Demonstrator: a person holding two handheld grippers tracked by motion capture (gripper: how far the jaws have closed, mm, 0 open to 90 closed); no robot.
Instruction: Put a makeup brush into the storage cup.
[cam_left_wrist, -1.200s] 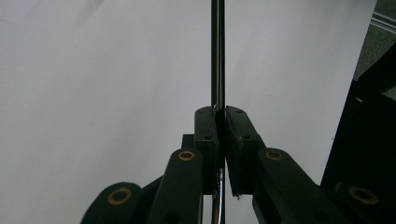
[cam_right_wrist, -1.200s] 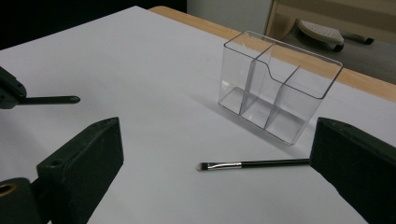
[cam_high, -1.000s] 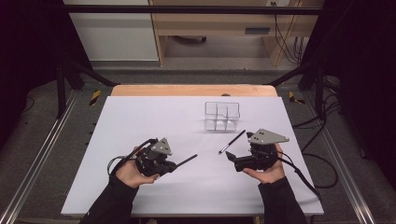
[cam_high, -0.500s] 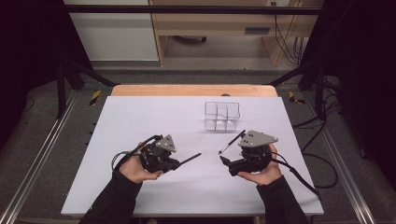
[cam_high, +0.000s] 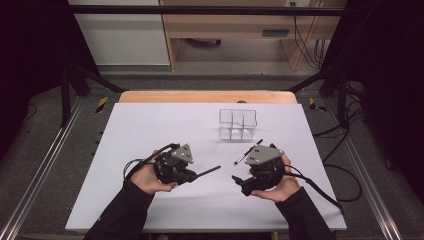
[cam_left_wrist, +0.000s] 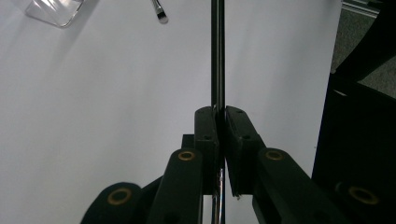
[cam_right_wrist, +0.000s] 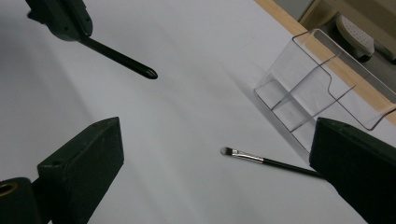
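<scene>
**Left gripper clamps a slim black stick; a makeup brush lies loose by the clear organizer**

A white table top (cam_high: 150, 130) takes up most of the high view, with a strip of bare wood along its far edge. A person's two forearms in dark sleeves come in from the near side, each hand holding a gripper above the sheet.

Toward the far right part of the table stands a clear acrylic organizer (cam_high: 238, 124), a small open box split by transparent walls into several compartments. In the right gripper view its dividers and stepped front wall are plain, and nothing can be seen inside it.

The left gripper (cam_high: 192, 176) sits left of centre, its grey three-cornered plate on top. Its jaws are clenched on a thin black stick (cam_high: 207, 171), which juts out from the pads toward the right gripper and ends in a rounded tip. The left gripper view has the two pads pressed together with the stick running straight out between them; its held end is hidden behind the jaws, so what kind of tool it is cannot be told.

The right gripper (cam_high: 239, 181) is near the table's right side, pointing toward the left one. Its jaws stand wide apart with nothing between them.

A small makeup brush (cam_right_wrist: 261, 160) with a black handle, silver ferrule and short bristles lies flat on the sheet, just in front of the organizer and beside the right gripper, touching neither.
</scene>
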